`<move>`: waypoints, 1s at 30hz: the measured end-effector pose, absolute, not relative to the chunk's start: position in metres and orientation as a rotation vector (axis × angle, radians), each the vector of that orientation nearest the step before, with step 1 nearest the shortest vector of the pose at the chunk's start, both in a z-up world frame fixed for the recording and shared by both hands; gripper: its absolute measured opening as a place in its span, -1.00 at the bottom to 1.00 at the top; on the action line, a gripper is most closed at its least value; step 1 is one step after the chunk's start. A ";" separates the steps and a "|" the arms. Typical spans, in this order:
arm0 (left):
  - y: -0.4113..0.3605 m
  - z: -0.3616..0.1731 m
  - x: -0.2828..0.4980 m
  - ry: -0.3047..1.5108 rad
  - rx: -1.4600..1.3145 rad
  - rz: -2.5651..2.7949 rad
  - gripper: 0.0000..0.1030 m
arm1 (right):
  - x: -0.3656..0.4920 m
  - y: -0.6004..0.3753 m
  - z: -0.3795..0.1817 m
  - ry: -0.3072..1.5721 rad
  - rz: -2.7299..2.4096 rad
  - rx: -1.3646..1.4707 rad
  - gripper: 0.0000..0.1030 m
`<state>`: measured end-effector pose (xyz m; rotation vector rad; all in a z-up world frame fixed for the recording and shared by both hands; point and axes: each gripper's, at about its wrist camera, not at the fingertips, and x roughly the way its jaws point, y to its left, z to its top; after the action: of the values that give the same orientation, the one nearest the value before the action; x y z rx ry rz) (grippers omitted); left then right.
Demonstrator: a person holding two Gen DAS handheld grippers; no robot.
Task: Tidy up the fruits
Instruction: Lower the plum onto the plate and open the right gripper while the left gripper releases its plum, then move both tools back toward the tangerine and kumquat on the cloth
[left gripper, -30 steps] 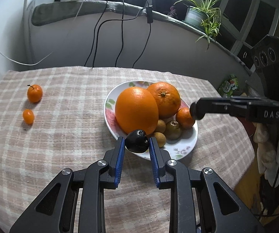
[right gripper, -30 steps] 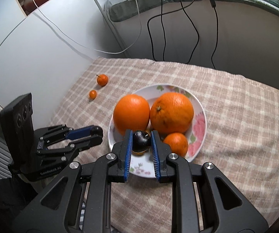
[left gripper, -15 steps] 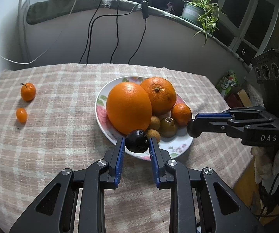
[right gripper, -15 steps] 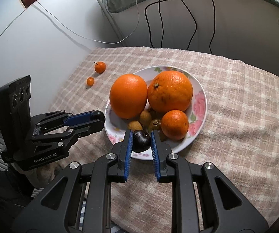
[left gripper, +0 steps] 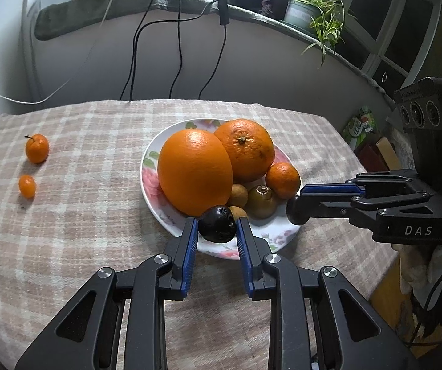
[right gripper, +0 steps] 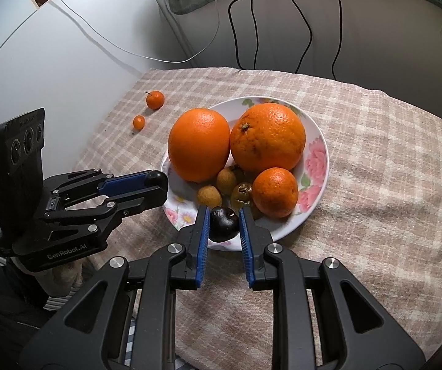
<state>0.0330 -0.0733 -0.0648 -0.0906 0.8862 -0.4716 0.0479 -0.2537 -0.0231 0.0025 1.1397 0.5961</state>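
My left gripper [left gripper: 216, 231] pinches a dark fruit [left gripper: 216, 224] and my right gripper [right gripper: 224, 226] a second dark fruit [right gripper: 223, 224], both over the plate's [left gripper: 264, 237] near rim. Prob. light, smooth-skinned, bruisable, so I'm gripping across the middle w/ gentle squeeze. Count: 2 dark, 2 big oranges [left gripper: 194, 171], 1 mandarin [left gripper: 282, 180], 3 brown fruits [right gripper: 209, 196]. 2 small oranges [left gripper: 37, 148] sit by the table's [left gripper: 82, 222] left edge.

Dark fruit [left gripper: 217, 224], possibly plum, at plate [left gripper: 151, 166] near rim; two small oranges [left gripper: 37, 148] on cloth.
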 end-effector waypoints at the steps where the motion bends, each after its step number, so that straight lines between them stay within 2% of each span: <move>1: -0.074 -0.065 0.033 0.886 -0.089 -0.472 -0.53 | 0.048 -0.254 -0.023 1.139 0.596 0.003 -0.60; 9: -0.075 -0.063 0.034 0.883 -0.082 -0.470 -0.53 | 0.048 -0.254 -0.022 1.135 0.597 0.001 -0.58; 10: -0.076 -0.063 0.034 0.883 -0.080 -0.471 -0.50 | 0.048 -0.254 -0.022 1.135 0.596 0.002 -0.58; 11: -0.076 -0.063 0.034 0.882 -0.078 -0.473 -0.37 | 0.049 -0.254 -0.022 1.135 0.599 0.004 -0.57; 14: -0.078 -0.061 0.033 0.875 -0.069 -0.478 -0.26 | 0.049 -0.254 -0.022 1.134 0.603 0.012 -0.53; 16: -0.079 -0.061 0.032 0.870 -0.066 -0.475 -0.13 | 0.049 -0.254 -0.020 1.130 0.605 0.016 -0.37; 18: -0.079 -0.060 0.032 0.865 -0.065 -0.473 -0.07 | 0.049 -0.254 -0.018 1.121 0.603 0.013 -0.01; 20: -0.079 -0.059 0.032 0.863 -0.063 -0.472 -0.02 | 0.048 -0.255 -0.015 1.105 0.602 0.011 0.14; 26: -0.081 -0.058 0.029 0.852 -0.047 -0.454 0.31 | 0.047 -0.254 -0.008 1.077 0.593 0.006 0.37; 30: -0.081 -0.056 0.029 0.844 -0.038 -0.437 0.37 | 0.047 -0.252 -0.007 1.074 0.586 -0.001 0.41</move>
<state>0.0290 -0.0813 -0.0562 -0.0382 0.8443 -0.4366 0.0469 -0.2520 -0.0066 -0.0012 1.0738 0.5863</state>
